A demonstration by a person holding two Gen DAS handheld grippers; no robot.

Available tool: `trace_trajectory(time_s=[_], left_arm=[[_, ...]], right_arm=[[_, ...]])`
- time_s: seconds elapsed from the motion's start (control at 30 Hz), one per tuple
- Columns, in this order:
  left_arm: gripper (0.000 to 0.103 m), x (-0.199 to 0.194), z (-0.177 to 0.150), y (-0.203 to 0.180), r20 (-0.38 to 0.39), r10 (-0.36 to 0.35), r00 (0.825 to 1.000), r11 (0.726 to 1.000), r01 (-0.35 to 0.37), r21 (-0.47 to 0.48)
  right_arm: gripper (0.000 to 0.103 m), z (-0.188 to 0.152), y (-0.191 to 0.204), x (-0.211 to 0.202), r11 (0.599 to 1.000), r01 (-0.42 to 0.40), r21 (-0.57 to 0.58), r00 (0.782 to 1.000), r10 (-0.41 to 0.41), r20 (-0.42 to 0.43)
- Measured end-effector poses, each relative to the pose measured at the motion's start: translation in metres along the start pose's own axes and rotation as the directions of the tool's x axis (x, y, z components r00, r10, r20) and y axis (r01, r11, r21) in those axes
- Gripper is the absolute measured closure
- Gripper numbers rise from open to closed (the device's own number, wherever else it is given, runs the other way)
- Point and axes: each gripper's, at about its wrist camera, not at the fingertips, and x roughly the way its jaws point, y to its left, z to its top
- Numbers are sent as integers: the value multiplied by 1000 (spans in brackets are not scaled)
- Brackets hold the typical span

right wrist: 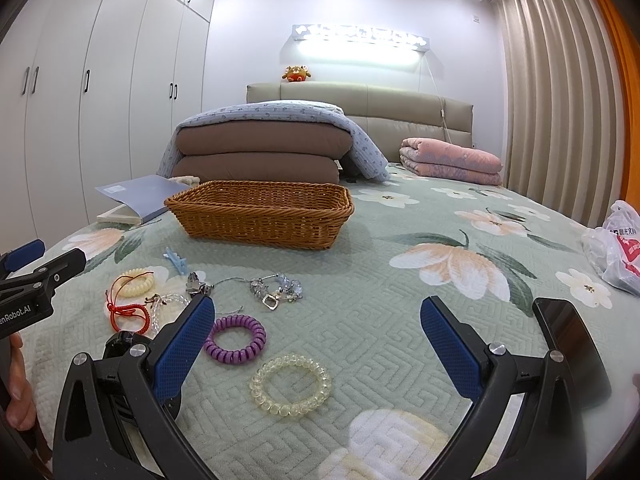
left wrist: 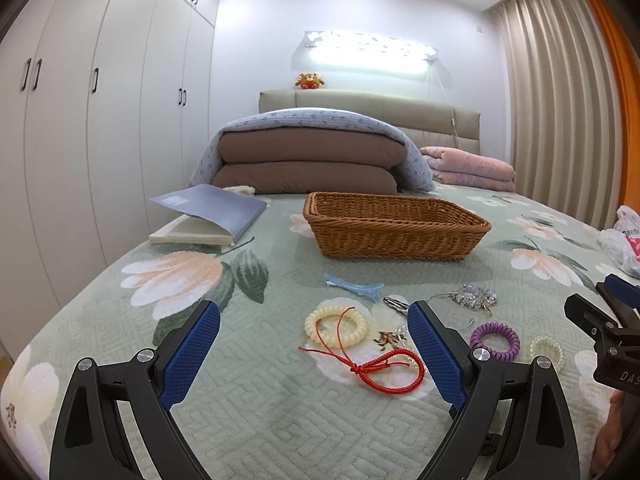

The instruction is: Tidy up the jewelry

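Jewelry lies on the green floral bedspread. In the left wrist view my left gripper [left wrist: 314, 354] is open and empty over a red cord bracelet [left wrist: 390, 372] and a cream coil hair tie [left wrist: 336, 326]; a blue hair clip [left wrist: 352, 286], crystal piece [left wrist: 474, 296] and purple coil tie [left wrist: 495, 340] lie around. In the right wrist view my right gripper [right wrist: 318, 346] is open and empty above a clear bead bracelet [right wrist: 291, 384], with the purple coil tie [right wrist: 235, 338] at its left finger. An empty wicker basket [left wrist: 394, 226] [right wrist: 260, 212] stands beyond.
A grey book [left wrist: 208, 214] lies left of the basket. Folded brown bedding [left wrist: 308, 160] and a pink quilt [right wrist: 450, 160] sit at the headboard. A plastic bag [right wrist: 614, 250] and a black phone [right wrist: 572, 344] lie at the right. Wardrobes line the left wall.
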Motion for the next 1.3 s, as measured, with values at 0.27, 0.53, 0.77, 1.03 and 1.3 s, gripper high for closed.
trace_trajectory(time_s=[0.27, 0.53, 0.77, 1.03, 1.3], left_arm=[[8, 0, 0, 0, -1, -1, 1000, 1000, 1, 1], [8, 2, 1, 1, -24, 3, 1000, 1000, -3, -4], [8, 10, 2, 18, -123, -50, 991, 997, 42, -68], [9, 32, 2, 43, -241, -168, 956, 974, 124, -187], [23, 52, -6, 39, -368, -349, 862, 926, 257, -277]], right_arm=[[0, 0, 2, 1, 1000, 1, -2, 1000, -1, -2], [0, 1, 5, 0, 1000, 1, -25, 1000, 0, 10], [0, 4, -3, 5, 998, -60, 14, 998, 60, -15], [7, 6, -31, 32, 981, -112, 159, 981, 134, -138], [28, -5, -54, 51, 953, -159, 257, 933, 230, -276]])
